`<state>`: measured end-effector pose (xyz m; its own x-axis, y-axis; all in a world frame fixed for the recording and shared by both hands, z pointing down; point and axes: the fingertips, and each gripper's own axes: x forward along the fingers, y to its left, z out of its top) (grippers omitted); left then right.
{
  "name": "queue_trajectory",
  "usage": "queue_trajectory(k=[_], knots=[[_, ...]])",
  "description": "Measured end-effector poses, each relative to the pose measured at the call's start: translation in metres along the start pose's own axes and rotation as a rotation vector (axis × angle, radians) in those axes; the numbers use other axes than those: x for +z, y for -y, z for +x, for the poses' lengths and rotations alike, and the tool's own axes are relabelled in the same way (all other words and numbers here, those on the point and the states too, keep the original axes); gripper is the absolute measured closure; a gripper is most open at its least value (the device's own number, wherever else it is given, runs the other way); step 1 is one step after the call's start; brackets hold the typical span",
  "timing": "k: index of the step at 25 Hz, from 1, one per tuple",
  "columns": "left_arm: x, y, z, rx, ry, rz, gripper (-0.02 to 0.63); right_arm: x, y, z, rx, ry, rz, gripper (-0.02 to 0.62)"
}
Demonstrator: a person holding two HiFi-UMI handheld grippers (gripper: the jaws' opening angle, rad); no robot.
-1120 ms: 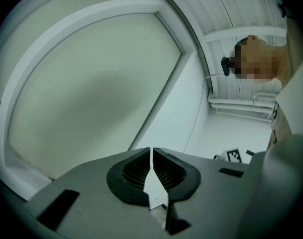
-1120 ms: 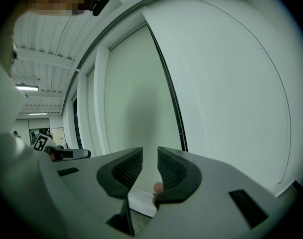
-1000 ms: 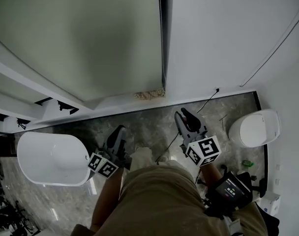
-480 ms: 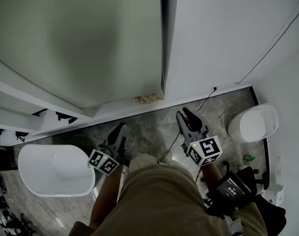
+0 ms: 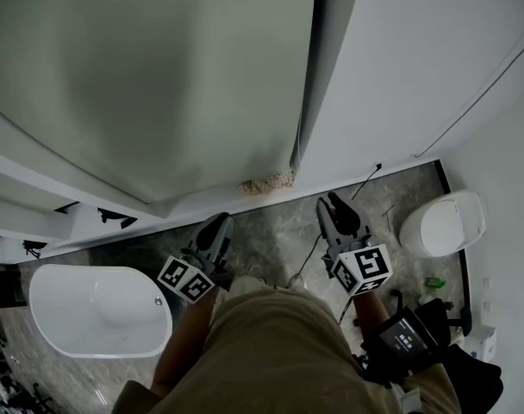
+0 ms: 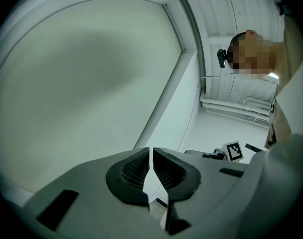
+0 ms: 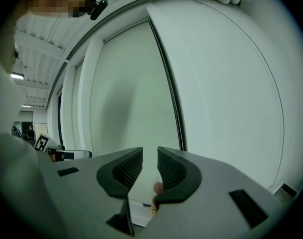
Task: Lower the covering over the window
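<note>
Though dim, smooth pale window blind (image 5: 150, 76).

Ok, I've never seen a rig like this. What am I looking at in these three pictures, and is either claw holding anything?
There is no robot here: a person carries a handheld claw in each hand. The head view comes from a camera on the person's head, looking steeply down past their shorts to a marble floor, with a white bathtub at left and a toilet at right. The big pale panel is the window covering. The other two pictures come from cameras riding on each claw, looking along its jaws. The left claw is shut on nothing. The right claw stands partly open, also empty. The marker cubes are part of the claws.
</note>
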<state>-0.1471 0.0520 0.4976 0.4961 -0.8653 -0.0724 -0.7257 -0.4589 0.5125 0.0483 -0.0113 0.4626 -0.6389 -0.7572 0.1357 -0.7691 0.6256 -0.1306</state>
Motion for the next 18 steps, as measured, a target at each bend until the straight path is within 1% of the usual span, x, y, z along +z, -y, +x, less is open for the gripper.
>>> queue_trajectory(k=[7, 11, 16, 18], knots=[[0.009, 0.000, 0.016, -0.046, -0.009, 0.029, 0.586, 0.009, 0.014, 0.001, -0.043, 0.036, 0.002, 0.499], [0.017, -0.034, 0.013, -0.067, -0.027, 0.035, 0.586, 0.002, -0.003, 0.027, -0.062, 0.048, 0.006, 0.499], [0.021, -0.061, 0.014, -0.095, -0.045, 0.028, 0.586, -0.005, -0.012, 0.046, -0.095, 0.039, 0.004, 0.499], [0.022, -0.064, 0.016, -0.108, -0.053, 0.024, 0.586, -0.005, -0.012, 0.046, -0.110, 0.033, 0.000, 0.499]])
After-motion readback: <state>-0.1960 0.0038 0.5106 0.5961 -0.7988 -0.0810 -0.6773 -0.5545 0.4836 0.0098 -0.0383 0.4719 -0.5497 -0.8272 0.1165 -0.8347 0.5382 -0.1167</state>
